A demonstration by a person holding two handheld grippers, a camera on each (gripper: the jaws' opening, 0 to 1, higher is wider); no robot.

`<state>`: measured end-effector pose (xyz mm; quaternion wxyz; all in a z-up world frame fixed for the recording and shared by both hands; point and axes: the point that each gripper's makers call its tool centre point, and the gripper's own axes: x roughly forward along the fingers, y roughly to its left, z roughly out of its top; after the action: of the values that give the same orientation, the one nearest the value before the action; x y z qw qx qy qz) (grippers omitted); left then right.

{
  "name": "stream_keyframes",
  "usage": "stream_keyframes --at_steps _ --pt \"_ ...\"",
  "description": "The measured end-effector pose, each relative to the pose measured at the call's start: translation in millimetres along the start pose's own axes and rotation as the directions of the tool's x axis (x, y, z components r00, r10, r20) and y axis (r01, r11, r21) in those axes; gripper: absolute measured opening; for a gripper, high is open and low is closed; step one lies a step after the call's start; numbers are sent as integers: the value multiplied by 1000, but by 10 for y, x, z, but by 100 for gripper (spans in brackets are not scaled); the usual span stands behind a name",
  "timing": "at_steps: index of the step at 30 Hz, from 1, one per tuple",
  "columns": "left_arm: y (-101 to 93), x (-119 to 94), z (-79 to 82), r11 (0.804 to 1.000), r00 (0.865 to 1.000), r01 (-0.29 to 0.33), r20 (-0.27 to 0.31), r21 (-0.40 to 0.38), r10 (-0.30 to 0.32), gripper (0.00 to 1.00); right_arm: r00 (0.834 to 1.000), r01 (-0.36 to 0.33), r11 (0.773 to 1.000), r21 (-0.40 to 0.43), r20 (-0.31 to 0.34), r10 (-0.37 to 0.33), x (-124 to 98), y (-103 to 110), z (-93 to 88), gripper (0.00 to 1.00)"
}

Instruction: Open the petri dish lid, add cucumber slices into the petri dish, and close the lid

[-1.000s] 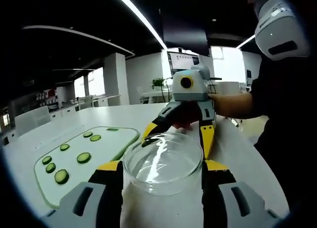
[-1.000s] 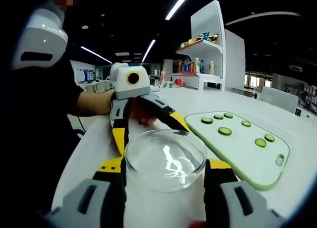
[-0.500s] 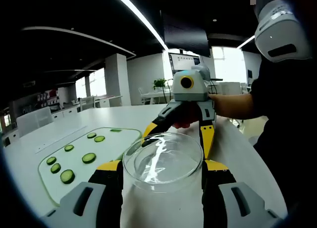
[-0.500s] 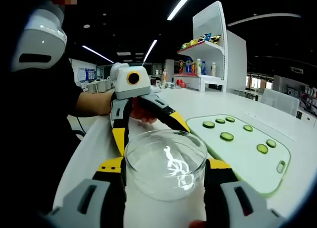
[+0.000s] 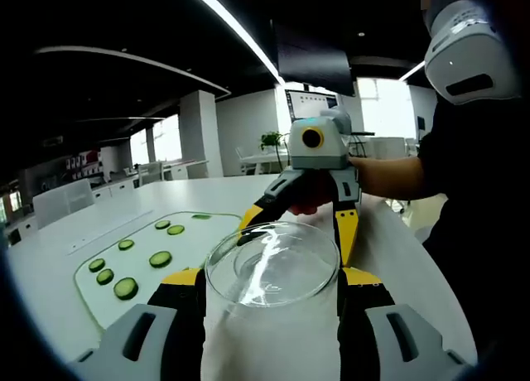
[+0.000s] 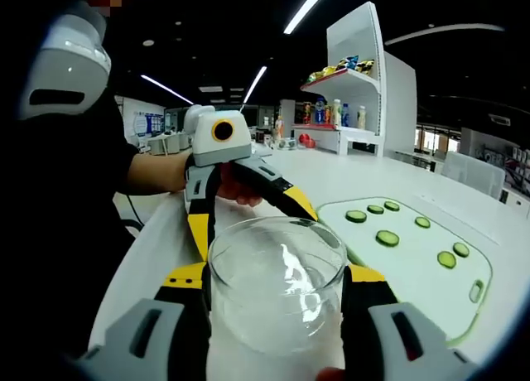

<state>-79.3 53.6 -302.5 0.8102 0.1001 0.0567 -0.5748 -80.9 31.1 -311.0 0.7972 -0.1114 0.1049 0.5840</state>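
So both claws are gripping the same glass petri dish from opposite sides right now. The left claw is clamping it at the bottom of the left gripper view, and the right claw is doing the same in the right gripper view, with each one showing up at 12 o'clock in the other's picture.

What's been changing over the last second: the dish is looming a bit larger and higher between the jaws, and the white table and cutting board are sliding lower and outward in both views. My guess is the glass is being lifted, which probably means the lid is coming off the base, though I can't make out the seam between lid and base through the glare.

The cucumber slices are sitting untouched on the board, around 9 o'clock in the left gripper view and 3 o'clock in the right one. So we're early on, opening step only, slices and closing yet to come.
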Motion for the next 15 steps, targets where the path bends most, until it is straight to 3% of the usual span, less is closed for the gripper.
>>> stream_keyframes --at_steps 15 --pt "134 -429 -62 998 998 -69 -3 -6 69 64 998 -61 998 -32 -2 61 424 115 174 60"
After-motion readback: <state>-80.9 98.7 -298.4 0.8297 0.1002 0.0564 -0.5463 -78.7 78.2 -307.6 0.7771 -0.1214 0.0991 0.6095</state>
